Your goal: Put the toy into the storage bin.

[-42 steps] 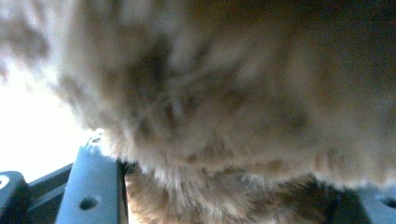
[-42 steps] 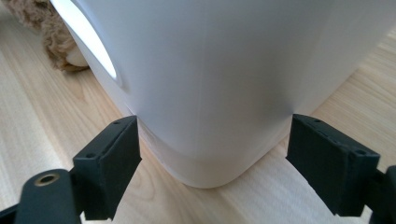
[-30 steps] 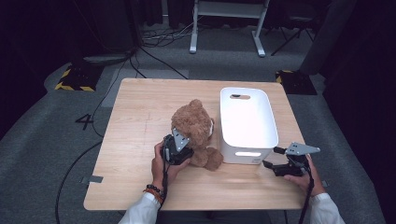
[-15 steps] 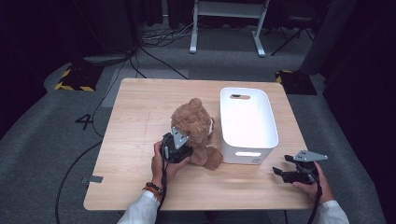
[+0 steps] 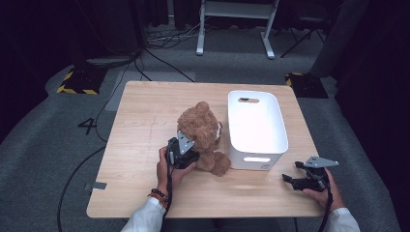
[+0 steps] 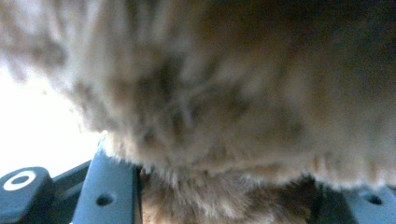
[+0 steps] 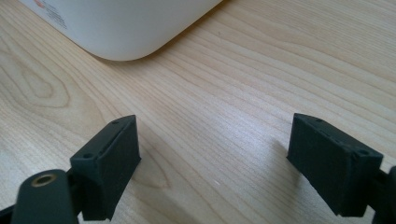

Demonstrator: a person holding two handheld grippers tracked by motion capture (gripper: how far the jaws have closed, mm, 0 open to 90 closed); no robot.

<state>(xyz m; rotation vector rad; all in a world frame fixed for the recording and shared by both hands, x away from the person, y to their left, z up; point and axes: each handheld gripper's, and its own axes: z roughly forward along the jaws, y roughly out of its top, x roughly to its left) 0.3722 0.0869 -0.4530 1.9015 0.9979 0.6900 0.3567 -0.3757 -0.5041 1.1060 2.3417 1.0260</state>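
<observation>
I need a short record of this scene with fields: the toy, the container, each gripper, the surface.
toy: brown teddy bear, sitting on the table beside the bin
container: white bin, empty inside
left gripper: jaws just closing, shut on the teddy bear, fur between them
right gripper: jaws just opening, wide, nothing between them, near the bin's corner
surface: wooden table

On the table [image 5: 145, 116], the teddy bear [image 5: 202, 135] sits just left of the bin [image 5: 256, 125], the left gripper [image 5: 186, 154] at its near side, the right gripper [image 5: 295, 180] near the bin's front right corner.
</observation>
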